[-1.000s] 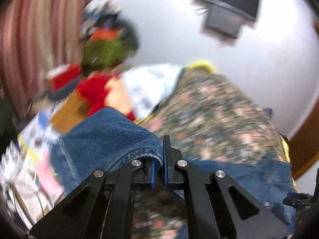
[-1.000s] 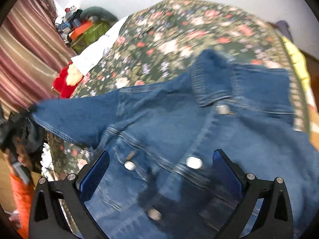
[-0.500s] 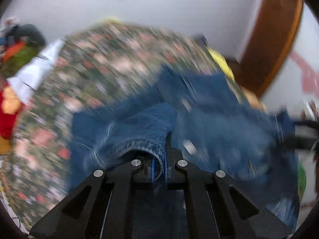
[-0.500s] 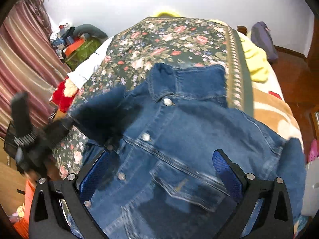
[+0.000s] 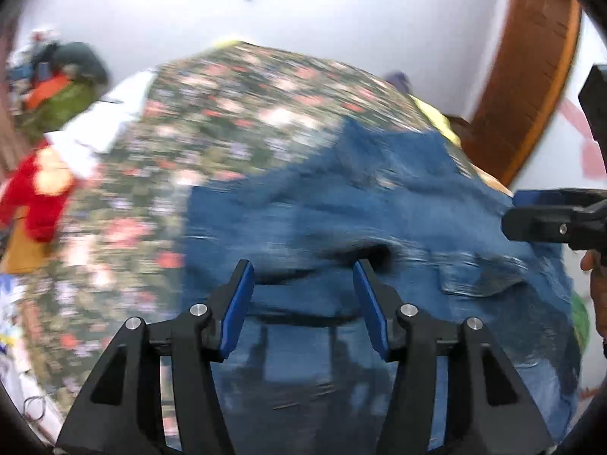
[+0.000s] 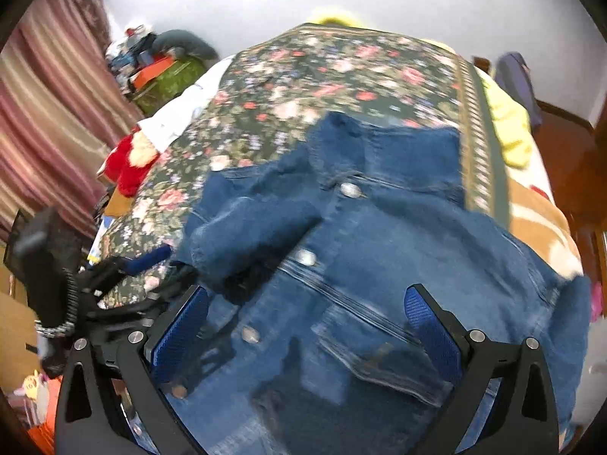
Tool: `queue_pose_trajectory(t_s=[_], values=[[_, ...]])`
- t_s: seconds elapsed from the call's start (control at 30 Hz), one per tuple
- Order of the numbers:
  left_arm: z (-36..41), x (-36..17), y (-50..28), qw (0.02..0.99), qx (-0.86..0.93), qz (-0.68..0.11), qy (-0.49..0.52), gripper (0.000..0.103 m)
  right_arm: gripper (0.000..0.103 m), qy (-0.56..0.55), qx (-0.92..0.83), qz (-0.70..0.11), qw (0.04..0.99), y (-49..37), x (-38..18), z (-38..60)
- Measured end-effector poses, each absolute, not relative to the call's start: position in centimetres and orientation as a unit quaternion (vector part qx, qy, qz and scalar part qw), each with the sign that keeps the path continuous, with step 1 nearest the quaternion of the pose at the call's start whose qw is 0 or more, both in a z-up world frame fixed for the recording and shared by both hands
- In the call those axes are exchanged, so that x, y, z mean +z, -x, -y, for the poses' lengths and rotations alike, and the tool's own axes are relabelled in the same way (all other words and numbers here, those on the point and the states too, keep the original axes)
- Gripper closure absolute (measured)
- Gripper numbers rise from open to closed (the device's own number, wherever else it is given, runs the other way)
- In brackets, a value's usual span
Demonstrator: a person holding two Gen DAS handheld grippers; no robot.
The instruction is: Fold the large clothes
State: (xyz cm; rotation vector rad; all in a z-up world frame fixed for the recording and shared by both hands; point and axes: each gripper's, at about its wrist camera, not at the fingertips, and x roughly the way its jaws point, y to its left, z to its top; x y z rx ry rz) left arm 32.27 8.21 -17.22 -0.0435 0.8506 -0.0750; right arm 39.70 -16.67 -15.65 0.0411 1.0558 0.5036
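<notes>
A blue denim jacket (image 6: 379, 235) lies front up on the floral bedspread (image 6: 341, 76), collar toward the far wall. Its left sleeve (image 6: 250, 231) is folded over the chest. It also shows in the left wrist view (image 5: 341, 208), blurred. My left gripper (image 5: 303, 276) is open and empty just above the folded sleeve; it also shows at the left in the right wrist view (image 6: 125, 269). My right gripper (image 6: 303, 303) is open and empty above the jacket's lower front; it also shows at the right edge of the left wrist view (image 5: 546, 212).
A red soft toy (image 6: 129, 167), white cloth (image 6: 178, 113) and a green bag (image 6: 167, 83) lie left of the bed by striped curtains (image 6: 49, 113). A yellow cloth (image 6: 508, 129) lies at the bed's right edge. A wooden door frame (image 5: 531, 76) stands at the right.
My left gripper carried the sleeve over the jacket's chest, then opened and let it go. The sleeve now lies folded across the front. My right gripper stayed open.
</notes>
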Motion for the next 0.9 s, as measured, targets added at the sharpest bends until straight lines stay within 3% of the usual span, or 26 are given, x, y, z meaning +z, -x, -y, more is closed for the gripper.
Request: queue_pose_trajectory(t_s=[0.23, 0.53, 0.73, 0.9], values=[[-17.8, -18.5, -29.6, 0.902, 0.063, -0.423, 0.05, 0.045, 0.0, 0.051, 0.298, -0.485, 0.82, -40.3, -16.0, 7.1], [-22.1, -25.6, -27.9, 0.862, 0.088, -0.493, 0.083, 0.045, 0.004, 0.186, 0.298, -0.51, 0.785, -42.1, -23.3, -3.0], [-20.6, -28.0, -29.2, 0.849, 0.051, -0.522, 0.057, 0.045, 0.02, 0.26, 0.272, -0.502, 0.779, -43.7, -27.3, -4.9], [-18.2, -28.8, -32.3, 0.857, 0.021, -0.515, 0.008, 0.045, 0.059, 0.217, 0.283, -0.498, 0.79, -43.7, -26.2, -3.9]])
